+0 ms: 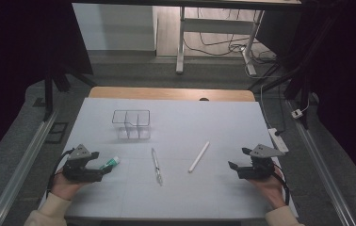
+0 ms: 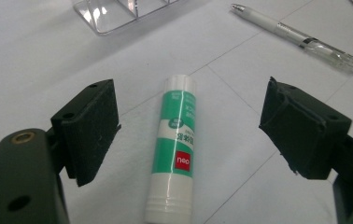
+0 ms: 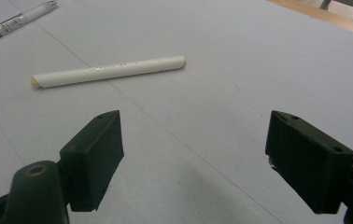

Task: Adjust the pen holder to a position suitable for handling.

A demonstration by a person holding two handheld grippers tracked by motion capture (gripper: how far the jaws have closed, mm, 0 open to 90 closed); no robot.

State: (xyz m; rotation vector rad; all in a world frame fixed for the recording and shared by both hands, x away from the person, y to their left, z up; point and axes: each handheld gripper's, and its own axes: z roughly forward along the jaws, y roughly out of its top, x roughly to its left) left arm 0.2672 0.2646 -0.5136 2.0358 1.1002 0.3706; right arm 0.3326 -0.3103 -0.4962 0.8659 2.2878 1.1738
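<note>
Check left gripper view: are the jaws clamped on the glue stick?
No, the left gripper is open; the glue stick lies between its jaws, untouched.

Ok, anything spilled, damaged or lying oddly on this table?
Nothing stands out. The glue stick, pen and white paper-wrapped stick lie flat and apart on the white table; the clear organizer stands upright, with nothing seen inside.

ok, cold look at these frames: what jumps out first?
The green-and-white glue stick, lying on the white table between the open jaws of the left gripper, untouched. Mid-table lie a clear pen and a white paper-wrapped stick, with a clear compartment organizer behind them. The right gripper is open at the right edge.
</note>
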